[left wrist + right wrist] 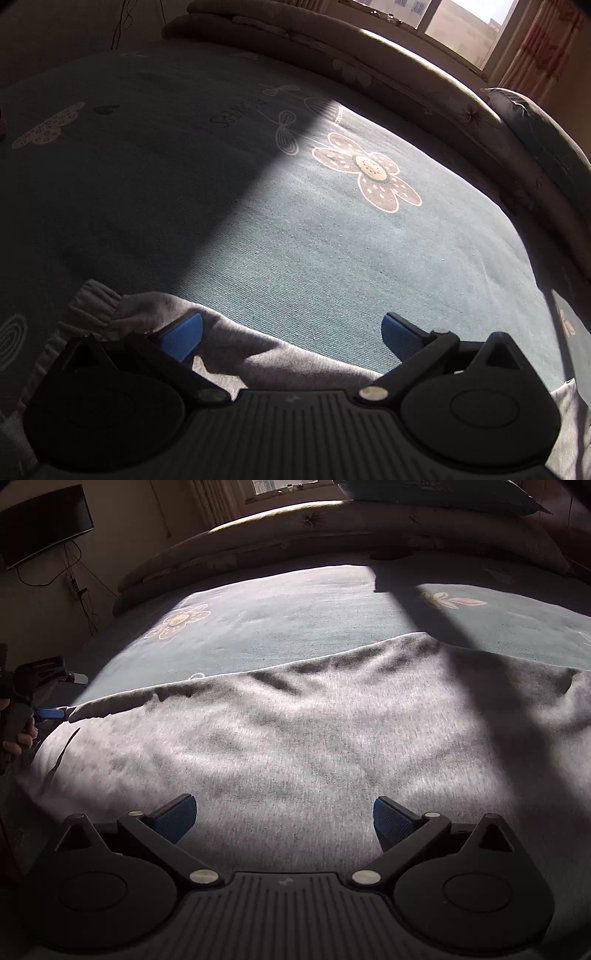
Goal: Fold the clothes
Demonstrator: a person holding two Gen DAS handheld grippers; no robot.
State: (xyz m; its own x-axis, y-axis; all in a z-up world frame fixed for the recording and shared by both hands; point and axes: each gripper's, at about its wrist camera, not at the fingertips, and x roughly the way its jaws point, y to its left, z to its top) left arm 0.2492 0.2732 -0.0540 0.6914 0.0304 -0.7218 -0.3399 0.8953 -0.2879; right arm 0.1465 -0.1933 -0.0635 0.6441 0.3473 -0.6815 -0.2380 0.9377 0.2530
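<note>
A grey sweatshirt (295,738) lies spread flat on the teal flowered bedsheet (295,609), wrinkled, half in sun and half in shadow. My right gripper (284,819) hovers open over its near part, nothing between the blue pads (175,818). In the left wrist view a grey sleeve (236,343) with a ribbed cuff (96,306) runs under my left gripper (291,338), which is wide open. Its left blue pad (181,338) rests at the sleeve near the cuff. The right wrist view shows the left gripper (48,713) at the far left, by the sleeve's end, held by a hand (20,738).
A folded brown quilt (295,535) lines the bed's far edge, with a pillow (535,140) on it. A window (461,26) and curtain lie beyond. A dark screen (44,520) and cables hang on the wall at left. The flowered sheet (332,240) stretches beyond the garment.
</note>
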